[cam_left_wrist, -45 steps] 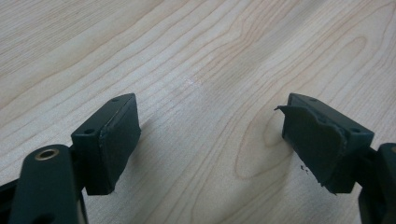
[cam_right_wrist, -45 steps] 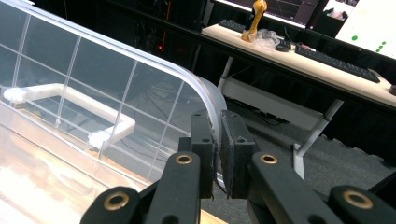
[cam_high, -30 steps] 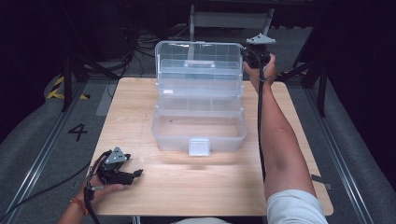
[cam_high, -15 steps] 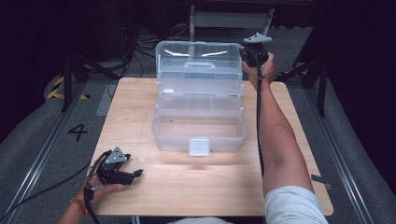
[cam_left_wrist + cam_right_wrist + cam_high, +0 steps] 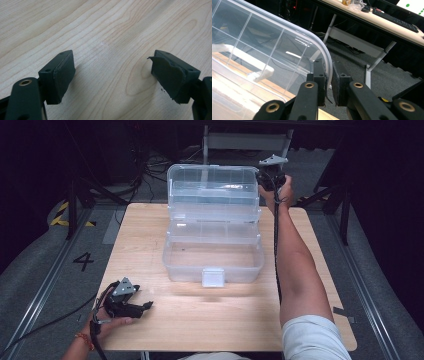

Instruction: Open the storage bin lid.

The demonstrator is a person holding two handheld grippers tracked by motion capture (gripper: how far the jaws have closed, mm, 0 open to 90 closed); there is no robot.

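Observation:
A clear plastic toolbox (image 5: pixel 190 270) stands open in the middle of the wooden table (image 5: pixel 225 320), its lid (image 5: pixel 214 185) raised upright at the back. My right gripper (image 5: pixel 265 179) is at the lid's top right corner, arm stretched out. In the right gripper view its jaws (image 5: pixel 329 82) are shut on the lid's curved rim (image 5: pixel 327 62), with the ribbed clear lid (image 5: pixel 262 42) spreading to the left. Low over the table's front left corner is my left gripper (image 5: pixel 147 306); its jaws (image 5: pixel 112 75) stand open over bare wood with nothing between them.
A white latch (image 5: pixel 213 276) hangs on the box's front wall. Inner trays (image 5: pixel 214 232) step up toward the lid. Behind the table are a metal stand (image 5: pixel 247 140) and cables on the dark floor. Another desk with a keyboard (image 5: pixel 397 20) stands farther off.
My right gripper has edged slightly to the left at the lid's corner. The left gripper and the box have not moved.

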